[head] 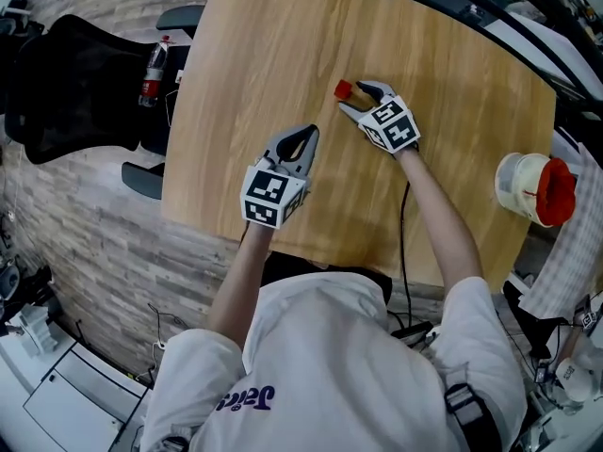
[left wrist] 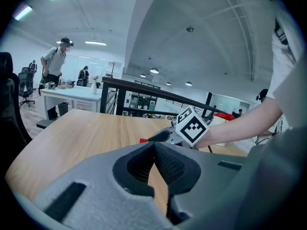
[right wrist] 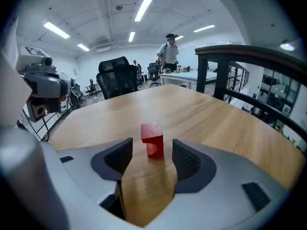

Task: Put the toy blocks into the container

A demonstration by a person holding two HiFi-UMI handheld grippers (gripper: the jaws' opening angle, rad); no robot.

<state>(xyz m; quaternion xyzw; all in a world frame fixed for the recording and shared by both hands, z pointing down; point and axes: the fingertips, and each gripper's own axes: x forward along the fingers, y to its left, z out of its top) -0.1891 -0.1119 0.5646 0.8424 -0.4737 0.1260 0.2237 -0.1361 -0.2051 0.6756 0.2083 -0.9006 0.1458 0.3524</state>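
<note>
Closest beneath the head camera is my white shirt [head: 349, 365], and beyond it the desk [head: 283, 36] fills the middle of the view. It is a wide, pale wood top with rounded corners, and most of it is bare. Off its left edge stands a black office chair [head: 80, 83].

At the desk's right edge is the container [head: 518, 188], white and round with a red part on its right side. I cannot tell whether it rests on the desk top or just beside it. It is well apart from both of my tools.

My left hand-held gripper [head: 308, 134] is over the near middle of the desk. Its jaws are closed tip to tip and hold nothing. In its own view the pads meet at the front, and only desk wood shows in the slit behind them.

My right hand-held gripper [head: 353, 96] is farther out and to the right, tilted down toward the desk with its jaws wide apart.

The red toy block [right wrist: 152, 137] stands on the desk between those jaw tips. A strip of wood shows on either side of it, so neither pad touches it. The face turned toward me has a rounded hollow.
</note>
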